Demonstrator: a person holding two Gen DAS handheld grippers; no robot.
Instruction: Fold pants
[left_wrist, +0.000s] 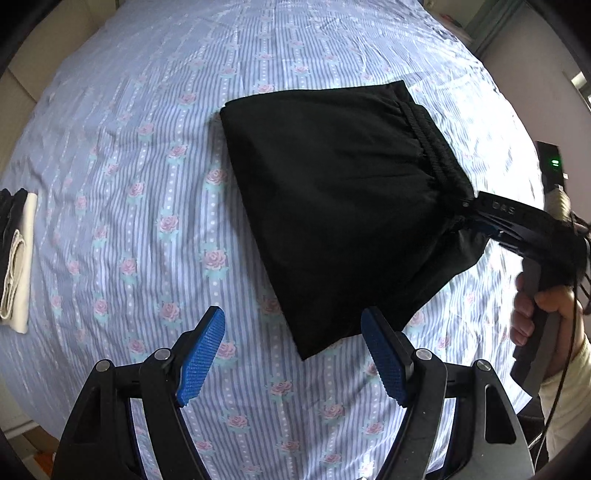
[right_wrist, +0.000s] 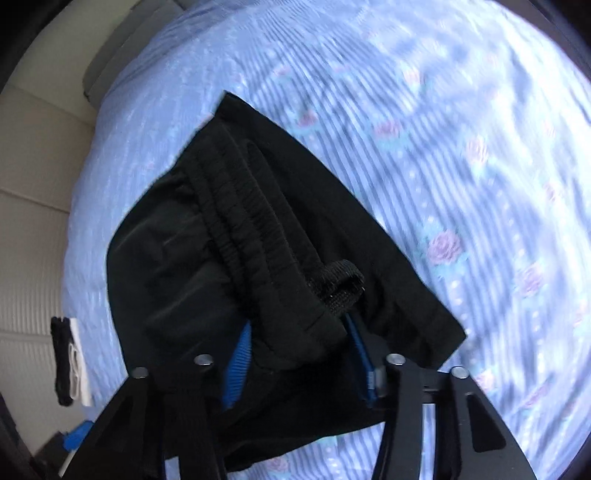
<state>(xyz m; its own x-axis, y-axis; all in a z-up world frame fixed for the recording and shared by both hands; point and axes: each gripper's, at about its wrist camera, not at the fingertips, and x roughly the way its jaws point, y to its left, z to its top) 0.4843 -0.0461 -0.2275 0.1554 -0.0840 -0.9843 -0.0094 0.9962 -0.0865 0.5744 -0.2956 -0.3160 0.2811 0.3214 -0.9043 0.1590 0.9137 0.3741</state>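
On a bed (left_wrist: 155, 122) covered with a blue striped sheet printed with pink roses, we see a pair of black pants (left_wrist: 332, 206) folded into a compact, roughly four-sided bundle. The bundle lies near the middle of the bed, its gathered elastic waistband (left_wrist: 428, 147) running along the edge that faces our right side.

From the left wrist view, our left claw (left_wrist: 293, 354) hovers above the sheet with its two blue-padded fingers (left_wrist: 201, 354) spread wide apart, holding nothing. The near corner of the pants sits just beyond and between the fingertips, not touching either one.

In the same view, our right claw (left_wrist: 469, 216) reaches in from the right and is clamped on the waistband end of the pants, where the cloth bunches toward its tip. Our right hand (left_wrist: 539, 314) grips its grey handle.

From the right wrist view, which is blurred, the pants (right_wrist: 258, 258) fill the lower middle of the picture. The ribbed waistband (right_wrist: 243, 206) runs diagonally away from us, and a small black fabric loop (right_wrist: 340, 282) stands up from it. The right claw (right_wrist: 295, 354) has its blue pads (right_wrist: 238, 365) pressed against either side of a thick fold of black cloth.

At the far left edge of the bed lies a small stack of folded clothes (left_wrist: 16, 258), black and cream, well apart from the pants.
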